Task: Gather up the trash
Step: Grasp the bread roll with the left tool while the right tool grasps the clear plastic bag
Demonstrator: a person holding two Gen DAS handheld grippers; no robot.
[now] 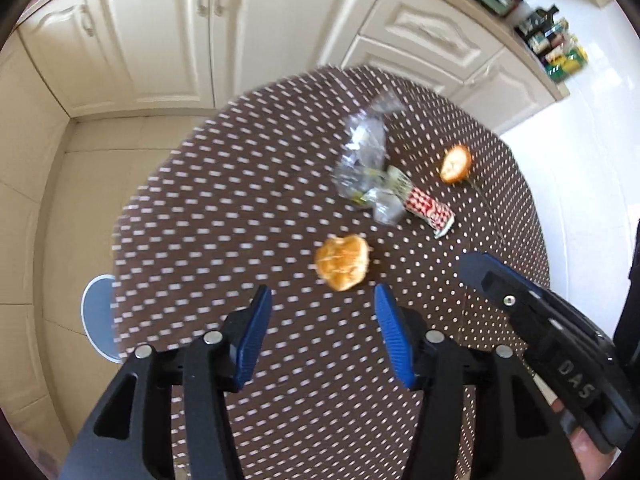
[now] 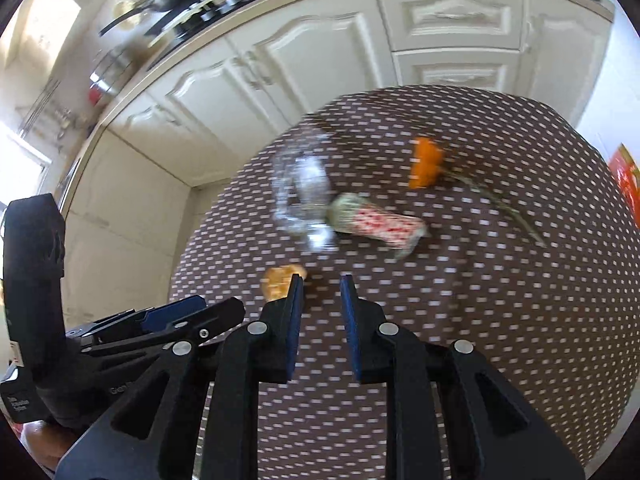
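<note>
On the round brown polka-dot table lie a crumpled clear plastic bag, a red-and-white patterned wrapper, an orange peel piece and an orange flower head on a thin stem. My left gripper is open and empty, hovering just short of the peel. My right gripper is open and empty above the table; the peel lies by its left fingertip, the bag, wrapper and flower lie beyond. Each gripper shows in the other's view.
Cream kitchen cabinets stand behind the table, with bottles on the counter at the right. A stove with pans is on the counter in the right wrist view. A round blue-grey object sits on the tiled floor left of the table.
</note>
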